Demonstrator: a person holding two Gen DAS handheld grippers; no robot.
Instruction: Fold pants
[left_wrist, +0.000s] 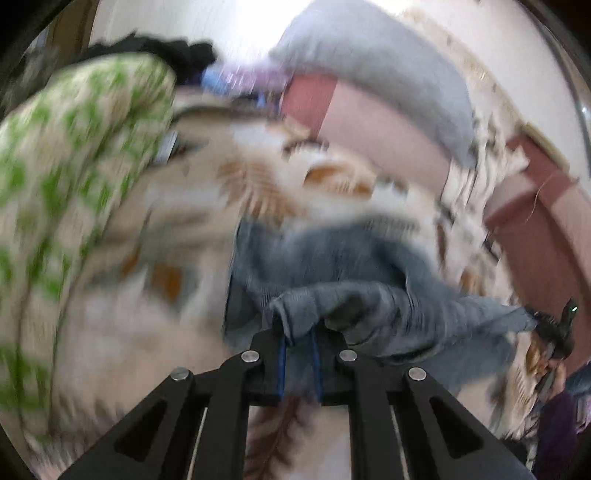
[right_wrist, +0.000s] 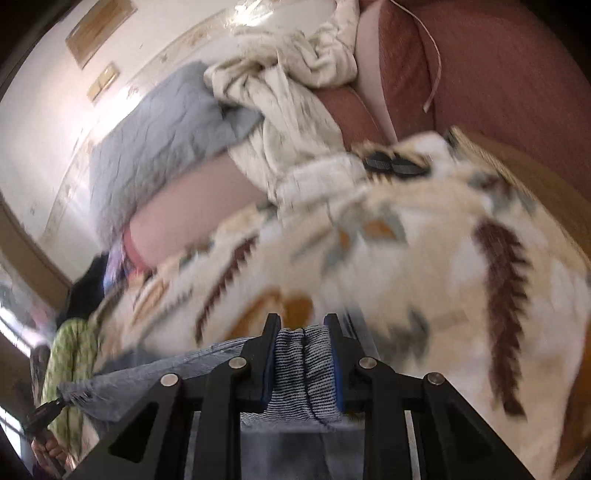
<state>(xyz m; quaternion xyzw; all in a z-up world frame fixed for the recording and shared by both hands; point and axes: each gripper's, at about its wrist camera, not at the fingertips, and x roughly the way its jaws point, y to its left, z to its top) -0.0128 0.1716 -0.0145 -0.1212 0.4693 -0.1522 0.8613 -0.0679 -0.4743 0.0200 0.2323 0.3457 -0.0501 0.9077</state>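
The grey-blue pants (left_wrist: 351, 273) hang lifted above the patterned cream blanket (left_wrist: 258, 177) on the bed. My left gripper (left_wrist: 298, 332) is shut on a bunched edge of the pants. My right gripper (right_wrist: 301, 334) is shut on a striped, ribbed fold of the same pants (right_wrist: 303, 369), and the cloth stretches away to the left. In the left wrist view the right gripper (left_wrist: 554, 328) shows at the far right, holding the other end. In the right wrist view the left gripper (right_wrist: 44, 413) shows at the lower left. Both views are blurred by motion.
A green-and-cream patterned cushion (left_wrist: 62, 177) lies at the left. A grey pillow (left_wrist: 373, 70) and a crumpled cream cloth (right_wrist: 291, 96) rest against the pink and maroon headboard (right_wrist: 498, 85). Dark clothes (left_wrist: 177, 55) are piled at the back.
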